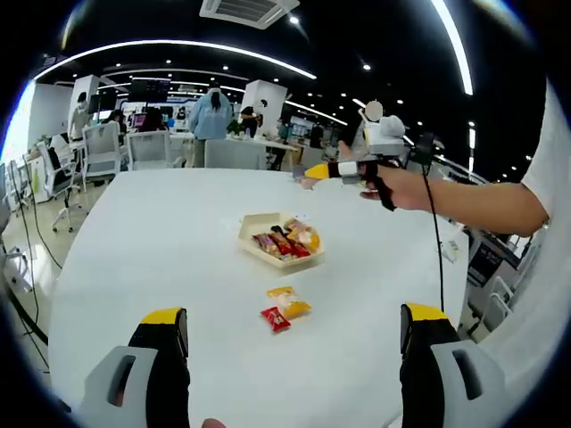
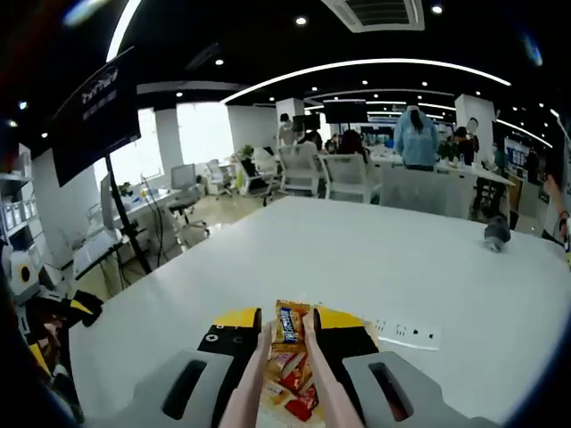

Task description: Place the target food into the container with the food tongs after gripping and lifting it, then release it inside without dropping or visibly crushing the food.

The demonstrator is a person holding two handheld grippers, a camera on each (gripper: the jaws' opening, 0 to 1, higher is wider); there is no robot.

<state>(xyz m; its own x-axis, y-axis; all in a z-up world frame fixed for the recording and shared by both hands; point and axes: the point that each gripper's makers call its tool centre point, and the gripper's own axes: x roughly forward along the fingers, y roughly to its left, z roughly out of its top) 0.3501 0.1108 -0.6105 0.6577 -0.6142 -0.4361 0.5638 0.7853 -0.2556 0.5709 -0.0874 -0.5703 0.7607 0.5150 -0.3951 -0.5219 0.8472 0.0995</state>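
The left gripper [image 1: 294,314] sits closest in the left gripper view, jaws spread wide and holding nothing. Beyond them runs the white table [image 1: 161,241]. On it sits the container [image 1: 254,227], an open paper tray already holding several wrapped snacks, with two loose packets [image 1: 285,309] on the table on the near side of it.

In the right gripper view the right gripper [image 2: 287,319] is clamped onto the food tongs [image 2: 259,366]. The tong arms are nearly together, and a small blue-wrapped bar [image 2: 287,325] is pinched upright at their tips. Red and yellow wrappers show below the tongs; whether they lie in the tray I cannot tell.

From the left gripper view, that right gripper [image 1: 343,169] is raised beyond the tray and to its right. The carry likely has to come back towards the tray and down.
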